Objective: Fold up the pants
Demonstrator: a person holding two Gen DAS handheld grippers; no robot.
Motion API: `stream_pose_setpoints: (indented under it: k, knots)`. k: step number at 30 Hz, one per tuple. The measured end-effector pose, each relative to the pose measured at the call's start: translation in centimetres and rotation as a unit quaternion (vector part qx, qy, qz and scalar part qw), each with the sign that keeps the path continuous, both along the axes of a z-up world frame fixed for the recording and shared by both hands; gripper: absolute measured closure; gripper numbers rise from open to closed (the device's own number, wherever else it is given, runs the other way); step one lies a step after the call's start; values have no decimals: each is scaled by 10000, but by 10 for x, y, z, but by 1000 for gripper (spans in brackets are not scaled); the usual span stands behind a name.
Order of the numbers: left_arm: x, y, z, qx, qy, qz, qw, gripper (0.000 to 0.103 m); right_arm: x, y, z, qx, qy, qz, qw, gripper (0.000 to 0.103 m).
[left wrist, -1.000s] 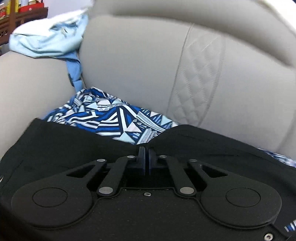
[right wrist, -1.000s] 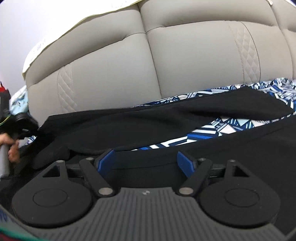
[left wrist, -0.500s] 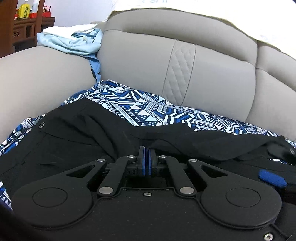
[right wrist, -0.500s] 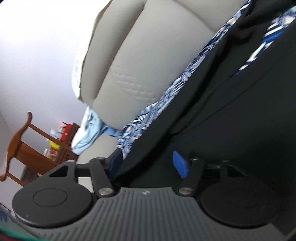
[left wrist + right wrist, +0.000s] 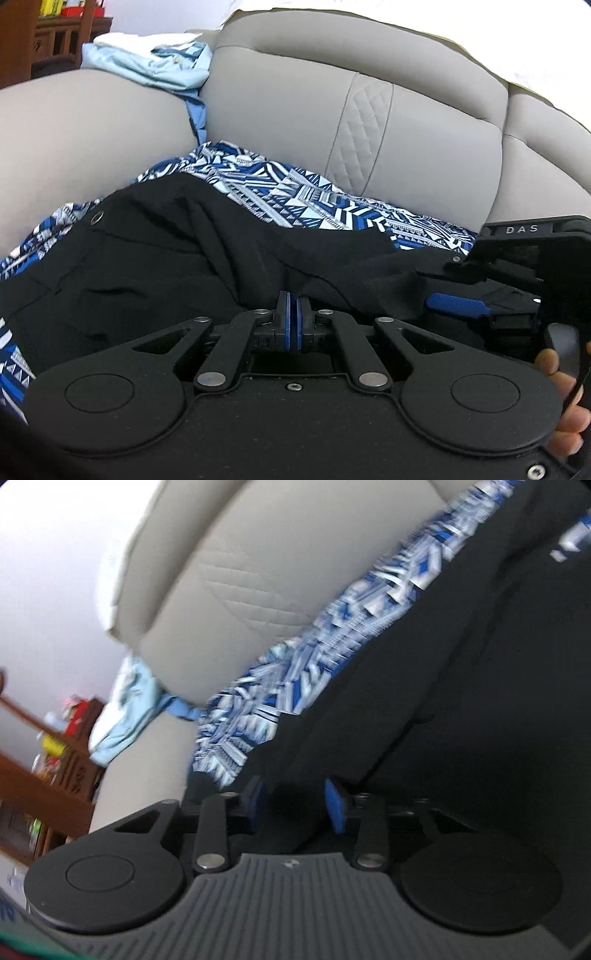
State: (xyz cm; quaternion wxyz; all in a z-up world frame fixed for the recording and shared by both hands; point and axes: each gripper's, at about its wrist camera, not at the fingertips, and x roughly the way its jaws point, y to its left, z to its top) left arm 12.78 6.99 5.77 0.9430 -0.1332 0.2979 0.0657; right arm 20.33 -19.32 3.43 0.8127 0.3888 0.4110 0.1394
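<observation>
Two tools are working at the black pants (image 5: 177, 266), which are lying crumpled across the seat of the grey sofa (image 5: 424, 155), on top of a blue-and-white patterned cloth (image 5: 314, 199) that is showing along their far edge.

Starting at your left: a pale blue garment (image 5: 155, 70) is sitting on the sofa's armrest, with a wooden shelf (image 5: 62, 40) behind it. Just below, a metal snap (image 5: 97, 218) is showing at the pants' left corner. Your left tool (image 5: 294, 325) is clenched, its blue pads pressing together, and a ridge of the black fabric is rising right at their tips; whether fabric is actually pinched between them is hard to tell from this angle.

Moving right, your right tool (image 5: 458, 304) is coming into the left camera's view with one blue pad lying over the pants, your fingers (image 5: 554, 363) wrapping its handle.

From the right wrist, the view is tilted and blurred. That right tool (image 5: 295, 805) is standing released, jaws apart, with a fold of the black pants (image 5: 480, 701) sitting in the gap between them.
</observation>
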Motion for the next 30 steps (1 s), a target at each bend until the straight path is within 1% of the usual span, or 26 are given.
stream_pose_setpoints:
  k: [2, 4, 6, 8, 9, 12, 13, 14, 15, 16, 17, 18, 19, 21, 22, 23, 24, 26, 27, 28, 29, 30]
  knots:
    - [-3, 5, 0, -82, -23, 21, 10000, 99, -8, 1, 2, 11, 62, -120, 9999, 62]
    - [-6, 9, 2, -166, -62, 42, 9998, 99, -27, 3, 5, -3, -72, -162, 9998, 62]
    - [-8, 10, 4, -208, -88, 30, 9997, 99, -42, 5, 1, 80, -109, -80, 9999, 62]
    - [-11, 10, 5, -199, -111, -16, 9997, 99, -49, 10, -5, 331, -95, -5, 9994, 60]
    - [-13, 9, 6, -207, -118, -30, 9997, 99, -48, 14, -7, 474, -110, 23, 9988, 57]
    - [-17, 9, 6, -222, -100, -106, 9996, 102, -46, 13, -13, 907, -129, -177, 9956, 55]
    - [-18, 9, 5, -224, -81, -134, 9996, 102, -41, 15, -12, 853, -164, -244, 9959, 55]
    - [-19, 8, 4, -214, -58, -163, 9996, 102, -35, 18, -11, 620, -187, -331, 9973, 55]
    - [-19, 8, 3, -196, -19, -191, 9996, 102, -28, 21, -10, 288, -154, -441, 9985, 62]
    - [-18, 7, 1, -188, 36, -206, 9996, 102, -23, 23, -10, 39, -104, -520, 9986, 90]
    - [-19, 9, 1, -208, 92, -225, 9995, 101, -19, 23, -10, -160, -57, -587, 9981, 97]
    - [-19, 11, 1, -237, 114, -250, 9993, 100, -18, 22, -10, -346, -42, -667, 9972, 98]
    - [-19, 14, 2, -262, 120, -263, 9992, 95, -21, 21, -9, -451, -102, -694, 9965, 100]
    - [-16, 23, 8, -291, 136, -160, 9994, 81, -32, 17, -5, -773, -352, -681, 9941, 100]
    - [-12, 29, 12, -301, 140, -97, 9994, 63, -39, 16, -3, -1003, -464, -658, 9917, 100]
    - [-6, 36, 17, -313, 123, -9, 9994, 50, -45, 17, -1, -1205, -550, -625, 9892, 100]
    - [2, 41, 22, -332, 96, 92, 9994, 46, -53, 17, -2, -1377, -630, -599, 9867, 101]
    - [22, 51, 32, -329, 90, 117, 9994, 30, -66, 17, -3, -1577, -723, -562, 9832, 101]
    - [35, 56, 36, -314, 72, 201, 9993, 26, -73, 18, -4, -1662, -759, -549, 9816, 101]
    - [49, 60, 40, -279, 86, 278, 9992, 18, -79, 19, -5, -1741, -804, -532, 9800, 101]
    - [66, 65, 43, -239, 153, 353, 9990, 15, -86, 19, -6, -1788, -875, -517, 9786, 101]
    - [87, 68, 44, -209, 311, 446, 9983, 15, -90, 20, -7, -1849, -942, -501, 9769, 101]
